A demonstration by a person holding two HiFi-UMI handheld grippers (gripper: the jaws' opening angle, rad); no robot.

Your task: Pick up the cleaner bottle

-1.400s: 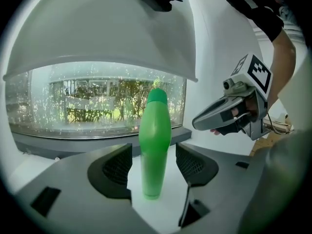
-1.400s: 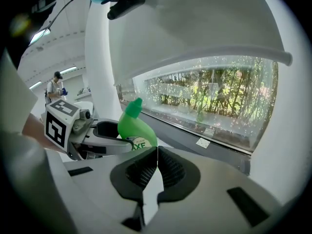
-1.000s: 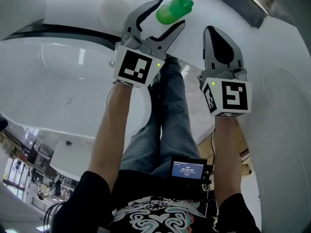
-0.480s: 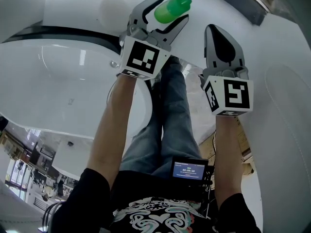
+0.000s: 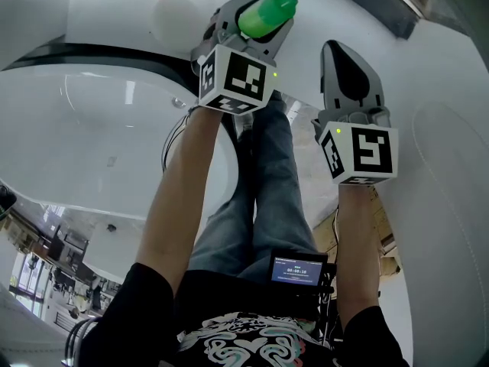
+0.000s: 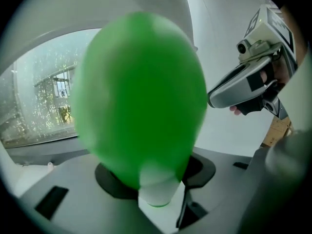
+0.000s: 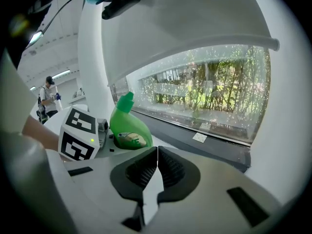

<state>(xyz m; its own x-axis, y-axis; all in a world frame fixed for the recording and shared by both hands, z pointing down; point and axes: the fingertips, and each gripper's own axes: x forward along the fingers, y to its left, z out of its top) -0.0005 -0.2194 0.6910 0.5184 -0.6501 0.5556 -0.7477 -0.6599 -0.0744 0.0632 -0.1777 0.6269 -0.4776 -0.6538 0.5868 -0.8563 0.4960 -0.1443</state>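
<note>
The green cleaner bottle (image 5: pixel 267 14) stands on a white ledge by a window, cap upward in the right gripper view (image 7: pixel 127 130). My left gripper (image 5: pixel 260 10) reaches around it, one jaw on each side of the body. Its jaws are closing with the bottle between them, and I see no firm press. In the left gripper view the bottle (image 6: pixel 141 96) is blurred, fills the picture and sits over the dark pads (image 6: pixel 109 179). My right gripper (image 5: pixel 341 52) hangs to the right of the bottle, apart from it, and its pads (image 7: pixel 168 167) meet with nothing between them.
A white rounded object (image 5: pixel 174 15) sits left of the bottle on the curved white surface (image 5: pixel 114 105). A window (image 7: pixel 204 96) runs behind the ledge. A person (image 7: pixel 48 99) stands far off at the left. The wearer's legs and a small screen (image 5: pixel 298 267) lie below.
My left gripper has moved forward around the bottle and rolled a little, so the bottle now lies deep between its jaws, which stand narrower. The right gripper has kept still.
</note>
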